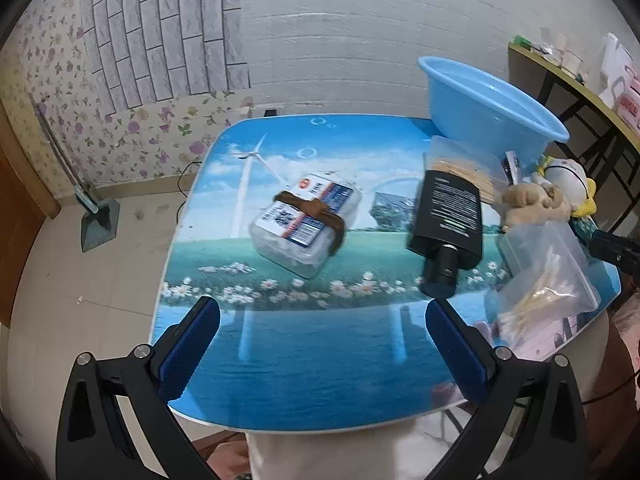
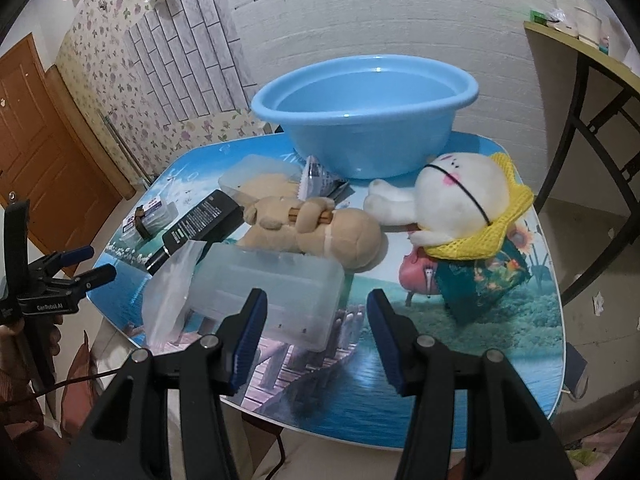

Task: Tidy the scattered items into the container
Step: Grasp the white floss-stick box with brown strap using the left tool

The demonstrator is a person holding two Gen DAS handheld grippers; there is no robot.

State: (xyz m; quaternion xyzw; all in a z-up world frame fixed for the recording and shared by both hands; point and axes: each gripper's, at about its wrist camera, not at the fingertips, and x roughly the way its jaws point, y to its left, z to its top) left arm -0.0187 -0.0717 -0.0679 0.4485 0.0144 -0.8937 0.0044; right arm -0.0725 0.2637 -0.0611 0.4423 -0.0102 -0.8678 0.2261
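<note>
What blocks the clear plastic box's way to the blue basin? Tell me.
The clear plastic box lies nearest the right gripper. Beyond it the tan plush toy lies across the direct line to the blue basin, so lift over it.

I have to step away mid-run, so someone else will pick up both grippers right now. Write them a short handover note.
Left gripper: open, empty, above the near table edge.
Right gripper: open, empty, just short of the clear plastic box.
Blue basin at the back of the table: nothing visible inside.
Left to move: clear plastic box, black bottle, banded packet, tan plush, white plush, bag of swabs.
</note>
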